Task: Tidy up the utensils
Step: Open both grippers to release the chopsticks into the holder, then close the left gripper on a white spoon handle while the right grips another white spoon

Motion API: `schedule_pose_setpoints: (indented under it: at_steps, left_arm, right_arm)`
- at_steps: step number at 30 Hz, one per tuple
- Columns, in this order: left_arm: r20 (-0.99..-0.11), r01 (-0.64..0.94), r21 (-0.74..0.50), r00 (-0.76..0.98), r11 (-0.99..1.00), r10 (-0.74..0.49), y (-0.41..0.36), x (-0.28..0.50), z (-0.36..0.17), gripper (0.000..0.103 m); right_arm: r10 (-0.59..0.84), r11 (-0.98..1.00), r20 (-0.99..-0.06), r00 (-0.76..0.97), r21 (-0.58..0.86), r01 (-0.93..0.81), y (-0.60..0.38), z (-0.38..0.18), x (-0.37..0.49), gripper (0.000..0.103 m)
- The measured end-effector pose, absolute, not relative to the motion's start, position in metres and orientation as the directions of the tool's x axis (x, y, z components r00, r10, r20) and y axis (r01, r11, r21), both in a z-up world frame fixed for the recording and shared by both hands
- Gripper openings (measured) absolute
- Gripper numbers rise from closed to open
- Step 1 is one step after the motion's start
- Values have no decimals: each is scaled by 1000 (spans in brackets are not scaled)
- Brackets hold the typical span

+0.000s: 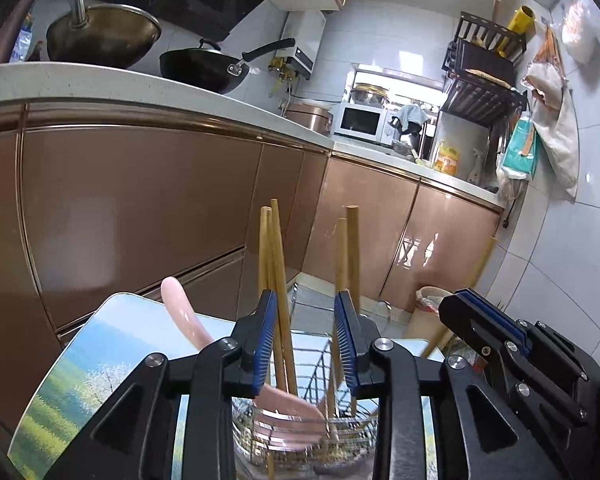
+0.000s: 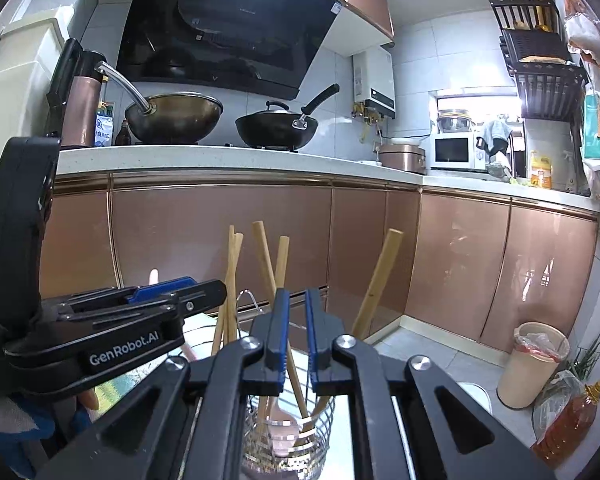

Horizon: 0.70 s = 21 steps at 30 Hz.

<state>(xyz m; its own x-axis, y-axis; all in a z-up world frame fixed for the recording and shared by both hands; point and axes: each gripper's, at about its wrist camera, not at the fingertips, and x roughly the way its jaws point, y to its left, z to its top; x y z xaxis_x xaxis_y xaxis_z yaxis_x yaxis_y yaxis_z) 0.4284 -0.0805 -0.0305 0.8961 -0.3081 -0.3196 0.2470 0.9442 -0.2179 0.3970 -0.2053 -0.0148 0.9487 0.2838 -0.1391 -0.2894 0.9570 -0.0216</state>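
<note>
Looking nearly done: chopsticks (image 1: pixel 274 264) and a pink spoon (image 1: pixel 184 312) already stand in the wire holder (image 2: pixel 288 436), which sits on a tray (image 1: pixel 80 364) with a meadow print. Left gripper (image 1: pixel 306 344) jaws sit partly apart around the sticks, pressing nothing; right gripper (image 2: pixel 296 340) jaws are narrow, nothing clearly gripped. Woks (image 2: pixel 276 124) at 12 o'clock on the counter (image 2: pixel 220 160), bin (image 2: pixel 536 364) at 4.

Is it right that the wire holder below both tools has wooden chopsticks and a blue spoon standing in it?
Not quite: the spoon is pink, not blue, as the left wrist view shows. The rest holds: the wire holder sits below both tools with wooden chopsticks standing in it.
</note>
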Motion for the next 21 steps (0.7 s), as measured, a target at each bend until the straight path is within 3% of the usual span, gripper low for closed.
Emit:
schedule_pose_setpoints:
  at_steps: [3, 12, 16, 21]
  left_arm:
    - [-321, 256, -204, 894, 945, -312, -82, 416, -27, 32]
    - [-330, 278, -166, 888, 946, -319, -84, 379, -12, 37]
    - [-350, 284, -150, 881, 947, -320, -80, 362, -11, 39]
    - [-418, 306, -125, 847, 944, -330, -63, 349, -18, 46]
  right_arm:
    - [279, 958, -152, 948, -23, -286, -208, -13, 384, 17]
    - [266, 961, -209, 941, -22, -277, -218, -6, 340, 17]
    - [260, 962, -284, 923, -7, -273, -224, -13, 321, 17]
    - [236, 968, -461, 855, 39, -246, -236, -34, 302, 18]
